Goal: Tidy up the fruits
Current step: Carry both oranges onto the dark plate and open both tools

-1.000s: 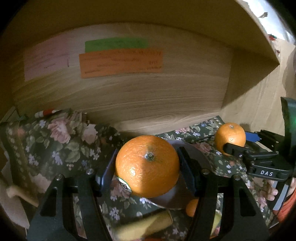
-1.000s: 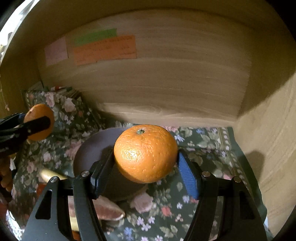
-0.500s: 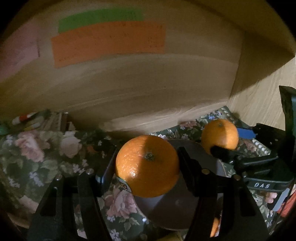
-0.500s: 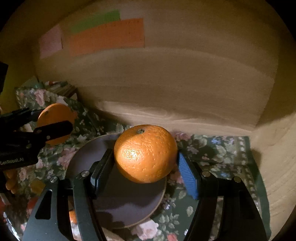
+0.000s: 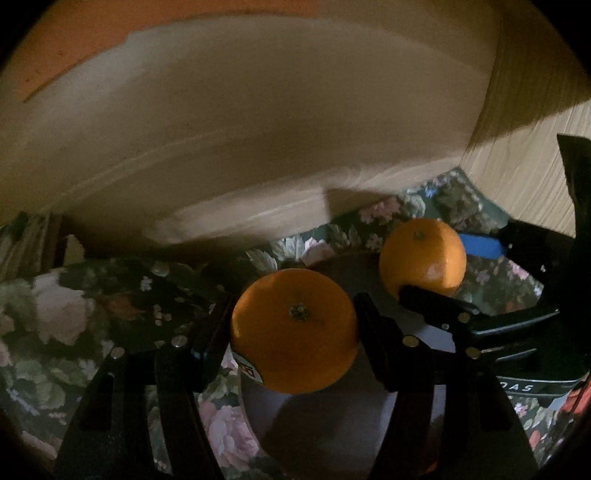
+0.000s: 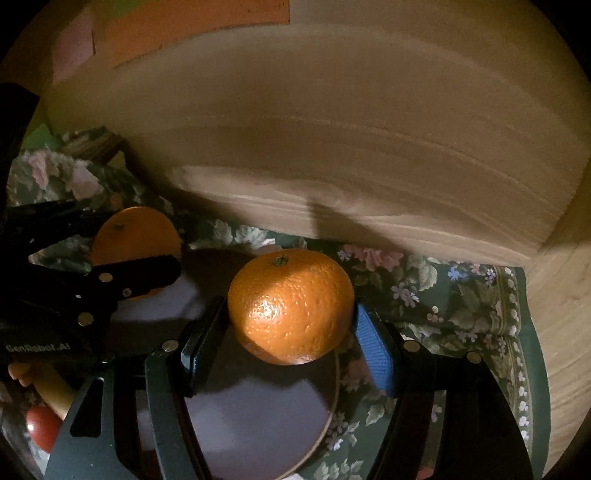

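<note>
- Gripping one orange (image 5: 294, 329), the left gripper (image 5: 293, 332) has its fingers about half open and clamped on the fruit's sides, above the plate (image 5: 317, 417).
- Right gripper (image 6: 291, 325) likewise pinches a second orange (image 6: 290, 306), at 2 o'clock from the first.
- Both have dropped closer to the plate than a second ago.
- Floral cloth (image 6: 461, 295) lies beneath; the orange wall note (image 6: 195, 26) has slid toward 12 o'clock.

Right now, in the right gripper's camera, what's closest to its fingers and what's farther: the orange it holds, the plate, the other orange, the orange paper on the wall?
1. Orange, held between the right gripper fingers.
2. Plate, just below.
3. Other orange, to the left, in the left gripper.
4. Orange paper, up on the back wall.
</note>
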Available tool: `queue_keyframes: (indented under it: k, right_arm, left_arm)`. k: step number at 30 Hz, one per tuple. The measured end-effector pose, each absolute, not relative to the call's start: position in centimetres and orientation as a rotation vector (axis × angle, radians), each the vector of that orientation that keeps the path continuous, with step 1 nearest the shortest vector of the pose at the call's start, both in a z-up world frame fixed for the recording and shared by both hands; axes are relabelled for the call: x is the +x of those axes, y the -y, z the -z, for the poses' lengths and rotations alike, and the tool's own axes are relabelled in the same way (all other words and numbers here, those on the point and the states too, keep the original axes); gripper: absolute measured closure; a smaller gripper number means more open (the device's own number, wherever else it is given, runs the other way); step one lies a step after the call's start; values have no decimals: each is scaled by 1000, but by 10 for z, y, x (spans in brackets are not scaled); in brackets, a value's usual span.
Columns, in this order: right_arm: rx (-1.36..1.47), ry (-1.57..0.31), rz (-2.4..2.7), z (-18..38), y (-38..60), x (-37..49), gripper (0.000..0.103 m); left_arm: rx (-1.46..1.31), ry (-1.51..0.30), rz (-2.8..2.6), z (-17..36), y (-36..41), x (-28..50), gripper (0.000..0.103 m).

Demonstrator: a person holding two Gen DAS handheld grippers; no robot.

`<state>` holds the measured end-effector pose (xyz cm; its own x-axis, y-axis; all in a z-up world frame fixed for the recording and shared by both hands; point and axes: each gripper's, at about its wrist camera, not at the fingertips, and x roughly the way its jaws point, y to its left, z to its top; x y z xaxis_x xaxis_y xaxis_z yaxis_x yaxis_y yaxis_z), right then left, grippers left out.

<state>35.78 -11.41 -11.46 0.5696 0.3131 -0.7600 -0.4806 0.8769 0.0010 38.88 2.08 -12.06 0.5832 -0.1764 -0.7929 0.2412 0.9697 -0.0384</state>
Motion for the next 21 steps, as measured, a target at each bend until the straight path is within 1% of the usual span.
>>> queue_keyframes:
  k: [6, 11, 16, 21]
  right_arm:
    - [-250, -845, -472, 120, 109, 361, 37]
    - [-256, -858, -480, 123, 111, 359, 35]
    - [-256, -890, -501, 125, 113, 355, 35]
    - [-256, -836, -499, 106, 120, 335, 29]
  left_arm:
    - [74, -972, 230, 142, -15, 400, 38]
    - [95, -987, 240, 145, -13, 397, 38]
    - [82, -942, 233, 127, -19, 386, 31]
    - [78, -884, 216, 104, -24, 363, 30]
